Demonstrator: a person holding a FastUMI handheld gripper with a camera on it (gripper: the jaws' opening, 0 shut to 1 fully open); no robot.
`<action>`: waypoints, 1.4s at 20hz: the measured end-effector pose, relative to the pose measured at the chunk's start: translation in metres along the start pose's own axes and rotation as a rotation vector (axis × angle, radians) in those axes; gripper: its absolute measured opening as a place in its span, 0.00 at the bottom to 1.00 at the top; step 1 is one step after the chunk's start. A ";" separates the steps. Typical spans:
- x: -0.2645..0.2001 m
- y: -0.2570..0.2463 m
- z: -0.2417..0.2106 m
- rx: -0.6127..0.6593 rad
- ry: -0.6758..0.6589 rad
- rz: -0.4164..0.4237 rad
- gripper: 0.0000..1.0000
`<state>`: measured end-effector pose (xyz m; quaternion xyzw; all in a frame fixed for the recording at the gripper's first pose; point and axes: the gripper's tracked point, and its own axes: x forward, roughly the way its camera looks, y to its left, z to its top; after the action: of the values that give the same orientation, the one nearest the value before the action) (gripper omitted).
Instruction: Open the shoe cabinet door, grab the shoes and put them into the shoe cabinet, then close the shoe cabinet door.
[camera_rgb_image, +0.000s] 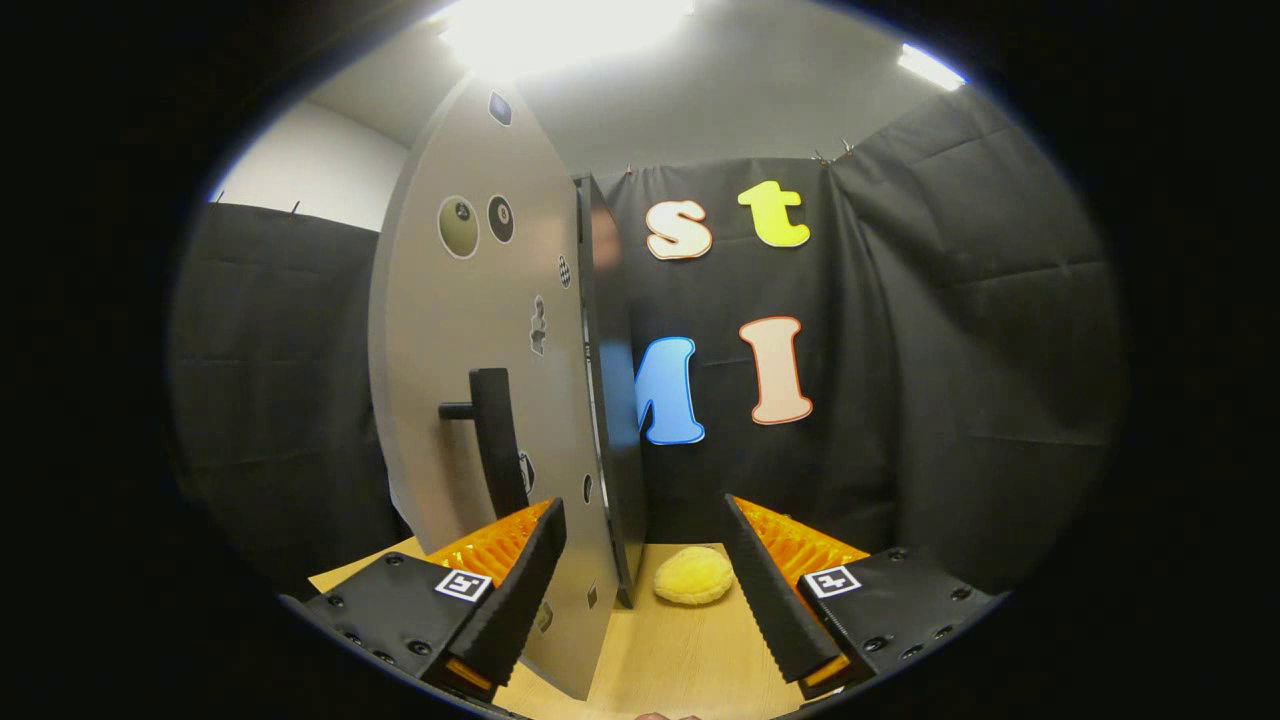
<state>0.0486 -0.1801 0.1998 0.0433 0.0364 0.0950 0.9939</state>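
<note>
Shoe cabinet door (480, 330) stood ajar.
Gripper (640, 590) gaped empty around door edge; soft, light yellow slipper (693, 575) beyond door, probably best pinched mid-body.

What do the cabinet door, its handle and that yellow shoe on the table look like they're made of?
Cabinet door: probably painted board or laminate, a smooth matte grey face with stickers. Handle: a black matte bar, metal or plastic, hard to tell. Yellow shoe: soft plush fabric, going by its fuzzy, rounded surface. Table: light wood-look top. The gripper has open jaws straddling the door's edge.
</note>
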 end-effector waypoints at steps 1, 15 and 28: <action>0.004 0.001 0.000 0.005 0.003 0.008 0.97; 0.002 0.031 0.001 -0.014 0.010 -0.094 0.97; 0.033 0.163 -0.012 -0.033 0.041 -0.022 0.97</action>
<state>0.0494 -0.0133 0.2014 0.0247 0.0556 0.0856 0.9945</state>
